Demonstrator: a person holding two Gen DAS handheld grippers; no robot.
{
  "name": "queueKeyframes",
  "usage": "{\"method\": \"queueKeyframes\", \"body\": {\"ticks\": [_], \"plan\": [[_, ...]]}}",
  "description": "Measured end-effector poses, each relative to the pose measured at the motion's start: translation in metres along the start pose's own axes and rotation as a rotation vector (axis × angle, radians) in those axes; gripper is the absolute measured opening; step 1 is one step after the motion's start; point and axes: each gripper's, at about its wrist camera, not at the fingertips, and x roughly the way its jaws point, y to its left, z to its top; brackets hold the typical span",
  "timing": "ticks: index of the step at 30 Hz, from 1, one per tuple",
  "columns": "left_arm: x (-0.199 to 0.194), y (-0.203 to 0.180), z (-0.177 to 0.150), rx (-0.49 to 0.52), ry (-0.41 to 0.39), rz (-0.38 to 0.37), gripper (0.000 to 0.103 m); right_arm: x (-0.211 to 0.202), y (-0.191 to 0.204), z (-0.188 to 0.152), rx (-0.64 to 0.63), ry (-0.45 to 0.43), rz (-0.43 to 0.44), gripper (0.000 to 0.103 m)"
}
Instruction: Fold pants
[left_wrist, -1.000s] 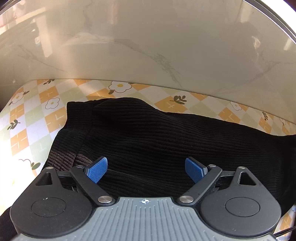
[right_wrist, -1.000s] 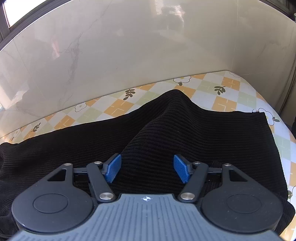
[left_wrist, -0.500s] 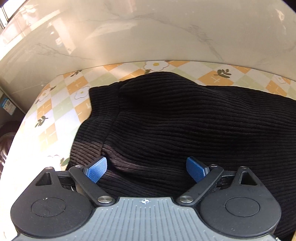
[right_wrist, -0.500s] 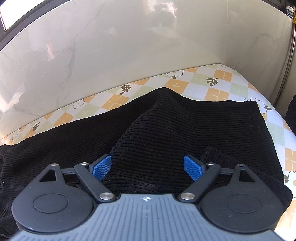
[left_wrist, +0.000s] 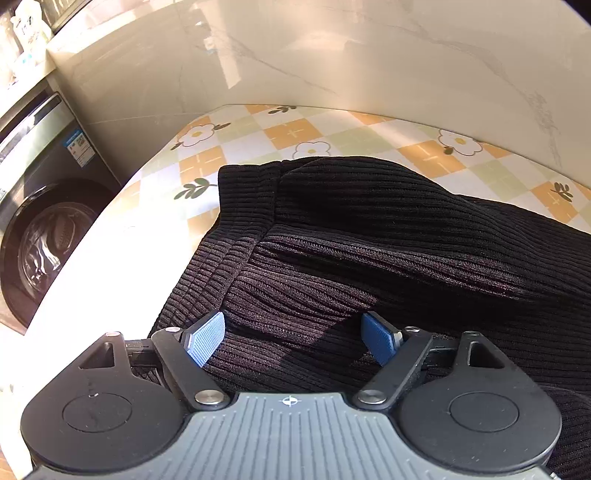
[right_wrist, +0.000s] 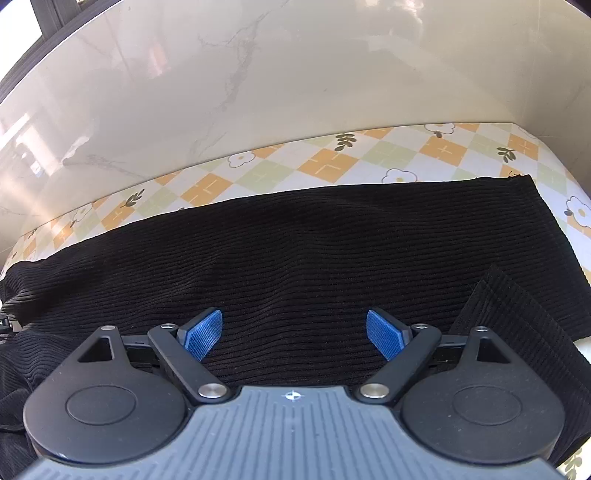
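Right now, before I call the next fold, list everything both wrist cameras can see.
pants: one, black ribbed knit, spread across the table under both grippers.
tablecloth: one, orange, green and white checks with flowers and leaves, covering the table.
wall: cream marble-look panels, behind the table.
washing machine: one, dark front-loader, past the table's end in the left wrist view.
shelf items: pale, too blurred to count, above the machine.
left gripper: one, black with blue pads, over the pants, jaws closing, pads not pressing the cloth.
right gripper: one, black with blue pads, over the pants, open.
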Motion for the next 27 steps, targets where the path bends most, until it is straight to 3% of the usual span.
{"method": "queueKeyframes", "body": {"ticks": [5, 9, 12, 16, 19, 22, 27], "plan": [[0.004, 0.032, -0.001, -0.064, 0.016, 0.048, 0.081, 0.002, 0.019, -0.006, -0.032, 0.01, 0.05, 0.087], [0.009, 0.026, 0.005, -0.076, 0.012, 0.065, 0.081, -0.003, 0.019, -0.002, -0.044, -0.015, 0.061, 0.087], [0.003, 0.014, 0.006, -0.101, 0.038, 0.082, 0.086, -0.011, 0.006, 0.003, -0.045, -0.039, 0.032, 0.087], [-0.024, -0.002, -0.006, -0.108, 0.006, 0.026, 0.086, -0.018, -0.032, 0.002, -0.007, -0.045, -0.053, 0.087], [-0.047, -0.026, -0.019, -0.059, -0.026, -0.028, 0.087, -0.015, -0.057, -0.006, 0.005, -0.001, -0.137, 0.087], [-0.067, -0.052, -0.034, 0.022, -0.07, -0.072, 0.088, -0.011, -0.063, -0.018, -0.021, 0.047, -0.146, 0.088], [-0.094, -0.093, -0.052, 0.146, -0.127, -0.137, 0.089, -0.001, -0.061, -0.04, -0.073, 0.155, -0.181, 0.096]]}}
